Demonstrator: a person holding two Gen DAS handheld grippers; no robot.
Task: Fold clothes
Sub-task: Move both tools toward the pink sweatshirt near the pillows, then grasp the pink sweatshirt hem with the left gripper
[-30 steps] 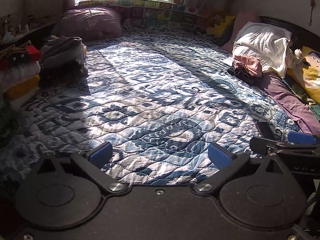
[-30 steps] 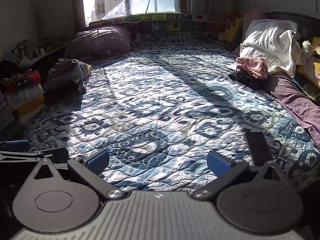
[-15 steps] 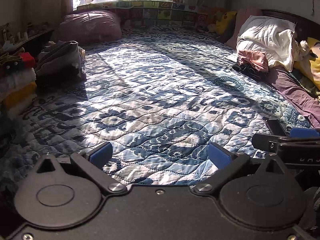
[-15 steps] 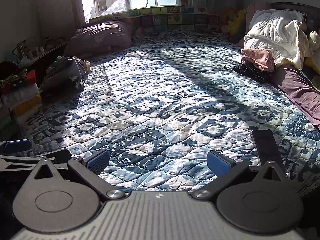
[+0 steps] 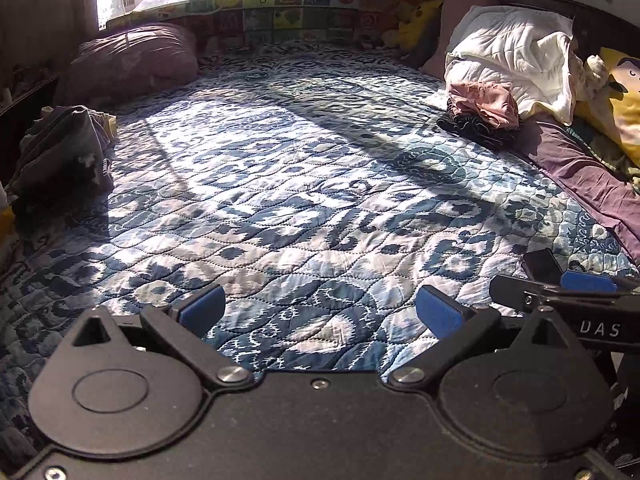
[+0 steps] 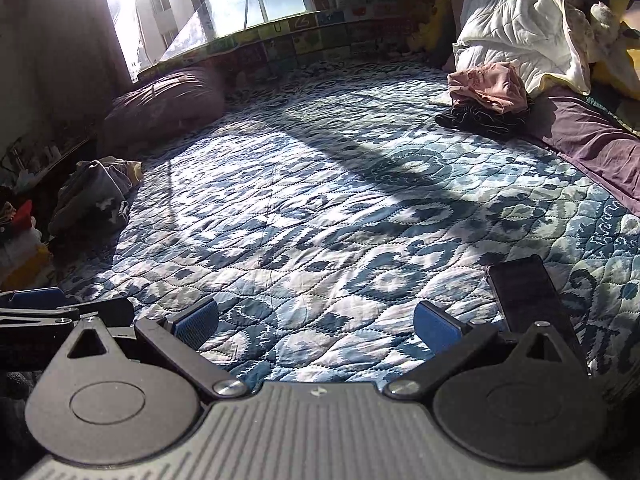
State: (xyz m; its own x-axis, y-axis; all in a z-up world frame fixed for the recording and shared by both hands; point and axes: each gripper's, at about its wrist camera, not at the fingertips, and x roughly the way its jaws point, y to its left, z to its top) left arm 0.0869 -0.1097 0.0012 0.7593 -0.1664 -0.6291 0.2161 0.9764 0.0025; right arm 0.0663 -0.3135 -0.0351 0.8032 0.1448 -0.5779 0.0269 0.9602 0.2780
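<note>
Both grippers are seen carried forward over a blue patterned quilt (image 5: 304, 184), the view having advanced and swung toward the clothes at the bed's right side over the past second. The left gripper (image 5: 320, 312) is held with its blue pads wide apart and nothing between them; the right gripper (image 6: 316, 322) is likewise spread and empty. Neither is touching fabric.

The nearest work is judged to be the pink garment (image 6: 488, 86), crumpled on top of a dark striped garment (image 6: 484, 118) at about two o'clock in the right wrist view, just in front of a white duvet (image 6: 528, 32). The pile now appears larger and nearer than before, which suggests an approach to pick up the first piece; no folding has begun.

The pink garment is bunched, so no clear direction can be given, though its longer spread runs roughly from nine to three o'clock. The dark garment beneath lies along the same line. A second heap, grey clothes (image 5: 64, 152), is left at ten o'clock in the left wrist view, well apart. A black phone (image 6: 528, 296) rests on the quilt just beside the right gripper.
</note>
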